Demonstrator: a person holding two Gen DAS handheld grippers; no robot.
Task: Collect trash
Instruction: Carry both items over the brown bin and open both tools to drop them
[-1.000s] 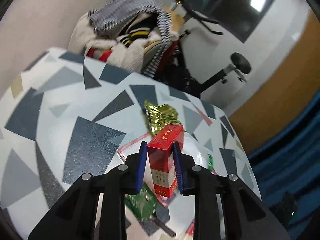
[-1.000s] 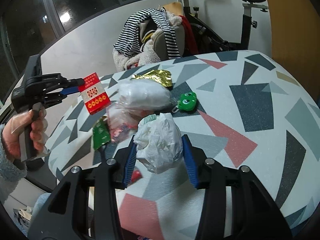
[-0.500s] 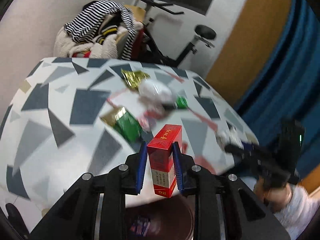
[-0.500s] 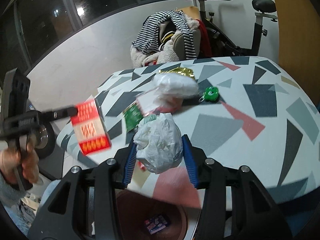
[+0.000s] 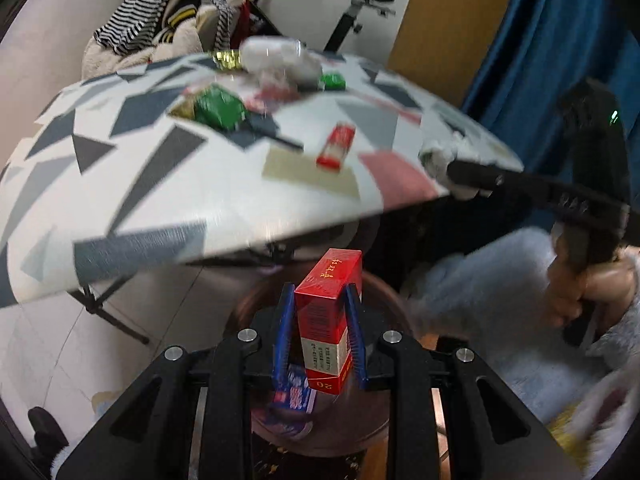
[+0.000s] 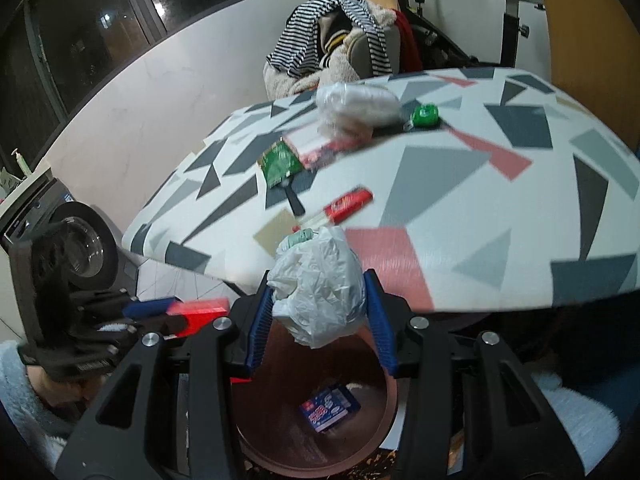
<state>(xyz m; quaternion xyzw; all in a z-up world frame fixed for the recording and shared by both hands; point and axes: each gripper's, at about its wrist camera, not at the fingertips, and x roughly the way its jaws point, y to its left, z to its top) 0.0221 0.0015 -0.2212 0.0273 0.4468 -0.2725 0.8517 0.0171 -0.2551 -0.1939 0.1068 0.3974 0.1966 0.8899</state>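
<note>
Below the near edge of the patterned table, at far left of the right wrist view, holding a red cigarette box clenched between the blue pads of the left gripper, long axis running forward along the fingers and tilting upward. Hovering almost directly above the round brown trash bin, with a blue-and-red packet already lying on the bin's floor. Moving rightward, gripping a crumpled white plastic bag squeezed between the pads of the right gripper, bulging up and forward past the fingertips. Hanging over the far rim of the same bin, so both loads sitting just above the opening, with the bag looking more centred and the box nearer the bin's left side. Judging from this, needing only a release and a straight drop for each, no further reach. Remaining on the tabletop beyond: a green wrapper, a red packet, a second white bag, and a green frog-shaped item, all well apart from both grippers.
</note>
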